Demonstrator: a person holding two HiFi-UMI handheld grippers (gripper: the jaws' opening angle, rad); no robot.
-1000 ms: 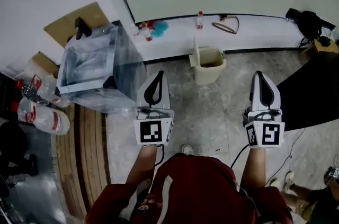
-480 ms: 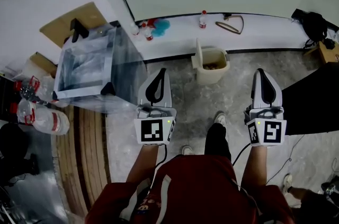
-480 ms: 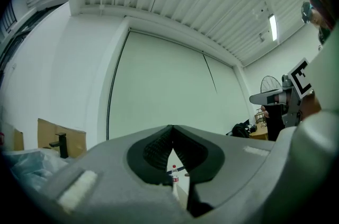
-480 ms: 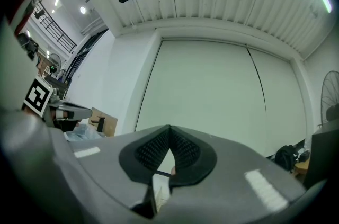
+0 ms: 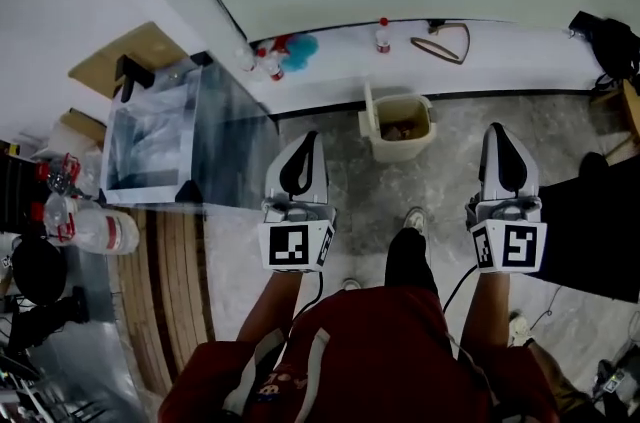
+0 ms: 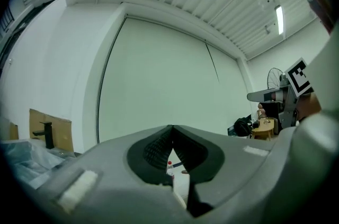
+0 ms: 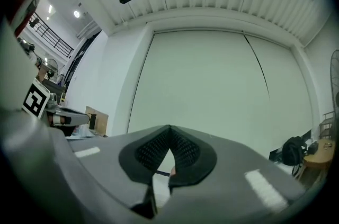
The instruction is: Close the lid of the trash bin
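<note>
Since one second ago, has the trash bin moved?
No. The trash bin still stands beside the white ledge, in front of the red-capped bottle, lid upright.

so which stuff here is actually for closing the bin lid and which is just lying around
For the job:
- trash bin
- lid, standing open
- left claw, shut and empty
- right claw, shut and empty

Just lying about:
- clear box
- plastic bottles on the floor
- small bottle on the ledge
- cardboard
- black bag
</note>
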